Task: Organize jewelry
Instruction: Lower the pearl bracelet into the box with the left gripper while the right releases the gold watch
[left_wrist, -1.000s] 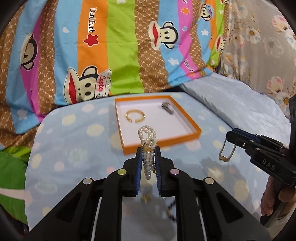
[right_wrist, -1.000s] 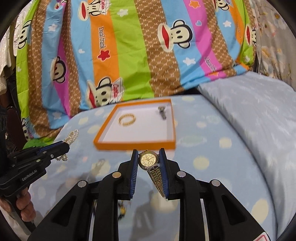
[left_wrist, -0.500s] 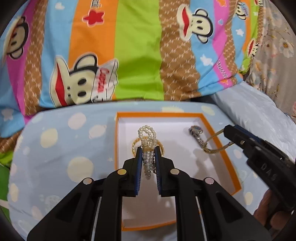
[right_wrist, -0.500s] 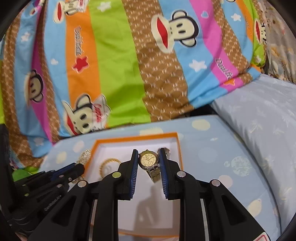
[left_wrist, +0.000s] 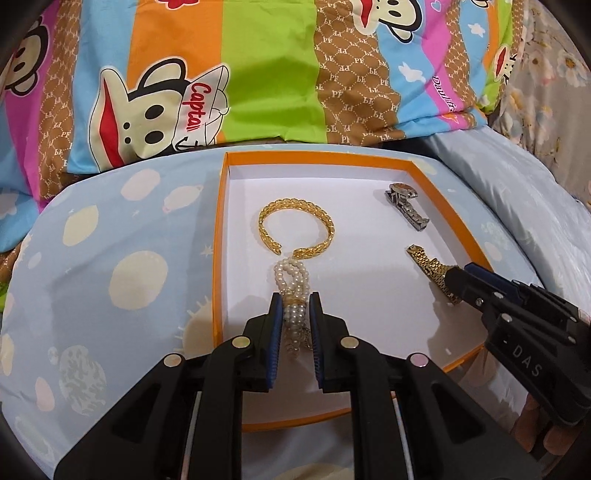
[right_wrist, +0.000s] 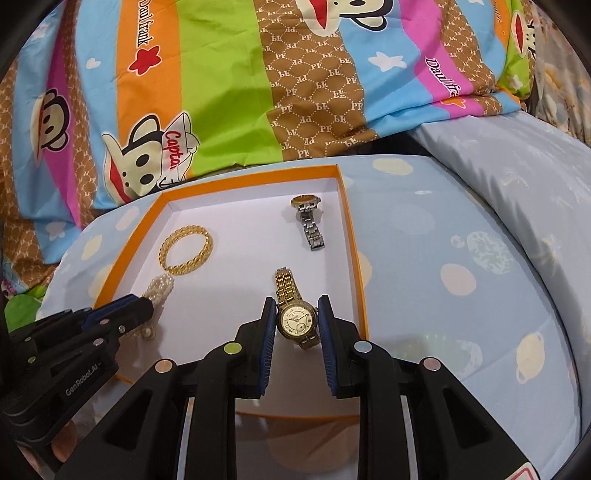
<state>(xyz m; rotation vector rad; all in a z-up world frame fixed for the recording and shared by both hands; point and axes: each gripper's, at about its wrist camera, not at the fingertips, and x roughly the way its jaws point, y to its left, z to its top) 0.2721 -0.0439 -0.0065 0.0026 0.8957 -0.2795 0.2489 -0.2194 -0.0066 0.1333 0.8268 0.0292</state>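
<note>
An orange-rimmed white tray (left_wrist: 218, 236) (right_wrist: 354, 243) lies on the blue dotted bed cover. In it lie a gold bangle (left_wrist: 296, 229) (right_wrist: 186, 251) and a silver watch (left_wrist: 406, 206) (right_wrist: 310, 221). My left gripper (left_wrist: 294, 306) (right_wrist: 147, 308) is shut on a pearl bracelet (left_wrist: 291, 280) (right_wrist: 160, 288), low over the tray's near left part, just in front of the bangle. My right gripper (right_wrist: 297, 314) (left_wrist: 456, 277) is shut on a gold watch (right_wrist: 295, 314) (left_wrist: 432, 267), whose strap rests on the tray floor at the right.
A striped monkey-print quilt (left_wrist: 258, 74) (right_wrist: 258, 74) is bunched up behind the tray. A pale blue pillow (left_wrist: 517, 192) (right_wrist: 517, 158) lies to the right. The dotted cover (left_wrist: 110, 258) extends left of the tray.
Both grippers have moved forward and down over the tray with their jewelry. The gold watch's strap now rests on the tray floor; the pearls sit near the bangle.
</note>
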